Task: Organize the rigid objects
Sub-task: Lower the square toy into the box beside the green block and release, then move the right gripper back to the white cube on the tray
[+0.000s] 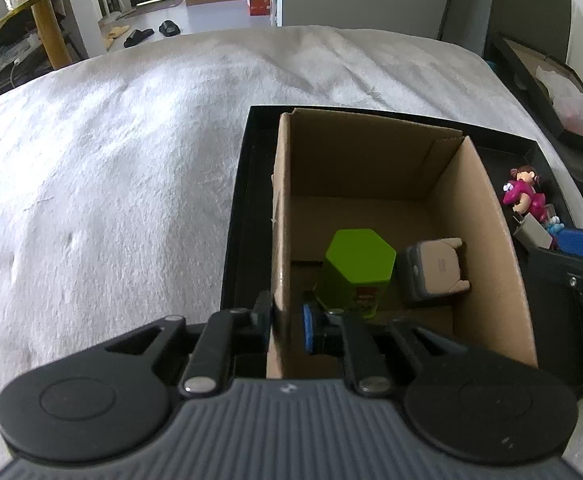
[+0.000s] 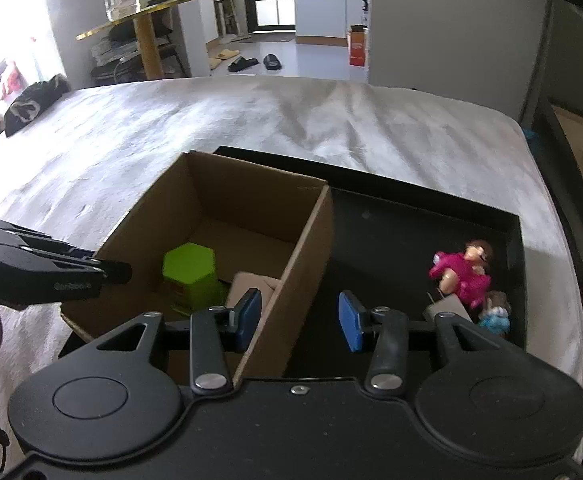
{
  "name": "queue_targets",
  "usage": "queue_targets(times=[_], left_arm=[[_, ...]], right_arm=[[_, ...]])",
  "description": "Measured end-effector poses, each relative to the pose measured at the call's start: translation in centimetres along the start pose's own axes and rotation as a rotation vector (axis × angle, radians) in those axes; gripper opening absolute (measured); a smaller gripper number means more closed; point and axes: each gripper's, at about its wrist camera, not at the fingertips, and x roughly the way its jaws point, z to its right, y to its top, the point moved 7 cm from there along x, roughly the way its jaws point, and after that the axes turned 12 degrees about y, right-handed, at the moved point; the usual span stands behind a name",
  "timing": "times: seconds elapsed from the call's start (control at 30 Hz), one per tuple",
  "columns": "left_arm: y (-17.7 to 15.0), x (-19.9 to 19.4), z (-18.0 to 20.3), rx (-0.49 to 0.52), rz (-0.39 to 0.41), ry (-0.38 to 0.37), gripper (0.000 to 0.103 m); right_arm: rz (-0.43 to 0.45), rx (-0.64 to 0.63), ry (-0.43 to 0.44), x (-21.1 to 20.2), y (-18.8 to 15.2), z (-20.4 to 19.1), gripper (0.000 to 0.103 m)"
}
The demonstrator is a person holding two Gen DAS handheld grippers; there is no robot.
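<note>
With the left gripper clamped on the cardboard box wall and the right gripper open and empty, grasp the figurine, probably light, stiff and slippery, across its torso.

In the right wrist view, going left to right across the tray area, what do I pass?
Left gripper → green hexagonal container inside the cardboard box → beige item beside it → bare black tray floor → pink figurine.
</note>
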Motion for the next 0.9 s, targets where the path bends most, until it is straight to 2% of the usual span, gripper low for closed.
queue_targets(times=[0.17, 0.27, 0.67, 0.9], left_arm=[[0.3, -0.4, 0.2, 0.001, 0.015, 0.023, 0.054], [0.6, -0.6, 0.4, 0.002, 0.023, 0.034, 0.067], [1.4, -0.5, 1.2, 0.013, 0.029, 0.089, 0.080], [1.9, -0.8, 2.0, 0.033, 0.056, 0.116, 0.082]], right_arm=[[0.012, 0.048, -0.007, -0.5, -0.8, 1.9, 0.047], [0.017, 0.068, -0.018, -0.7, -1.4, 2.9, 0.051], [0.056, 0.152, -0.040, -1.0, -3.4, 7.6, 0.062], [0.066, 0.214, -0.059, -0.4, -5.0, 10.8, 0.063]])
